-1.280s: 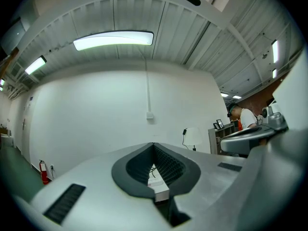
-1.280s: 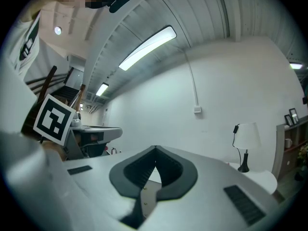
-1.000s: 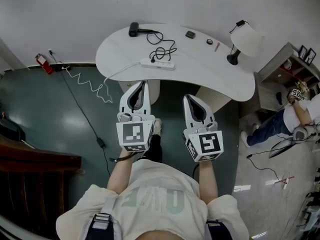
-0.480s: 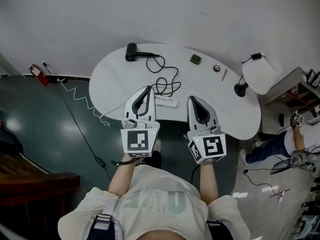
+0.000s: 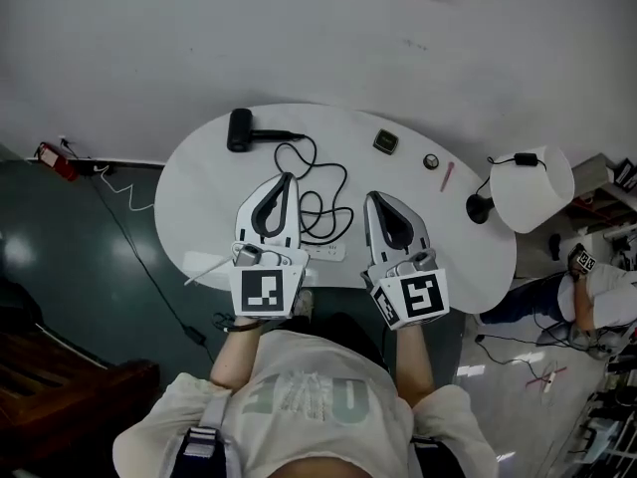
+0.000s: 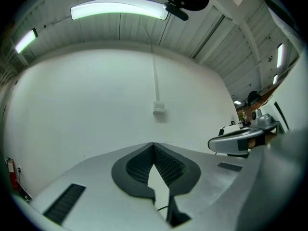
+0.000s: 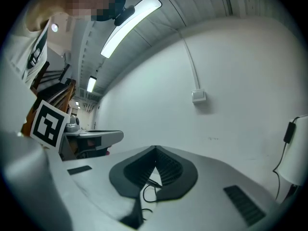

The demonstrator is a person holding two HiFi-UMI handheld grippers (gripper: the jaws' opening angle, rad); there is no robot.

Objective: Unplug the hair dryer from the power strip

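Note:
A black hair dryer (image 5: pixel 239 129) lies at the back left of the white table (image 5: pixel 199 197). Its black cord (image 5: pixel 317 203) loops toward a white power strip (image 5: pixel 326 253) near the front edge, partly hidden between my grippers. The left gripper (image 5: pixel 289 176) hangs shut and empty above the table, left of the cord loops. The right gripper (image 5: pixel 372 196) is shut and empty too, just right of the loops. In the left gripper view the jaws (image 6: pixel 154 146) meet at the tip. In the right gripper view the shut jaws (image 7: pixel 155 149) show a bit of cord (image 7: pixel 148 189) below them.
A white lamp (image 5: pixel 530 187) stands at the table's right end. A small dark box (image 5: pixel 385 141), a round knob (image 5: pixel 430 161) and a pink pen (image 5: pixel 446 175) lie at the back right. The strip's white cable (image 5: pixel 204 266) runs off the front left edge.
Both grippers have come forward from in front of the table to above its near half, side by side. Their jaws stayed shut. The table now lies under them.

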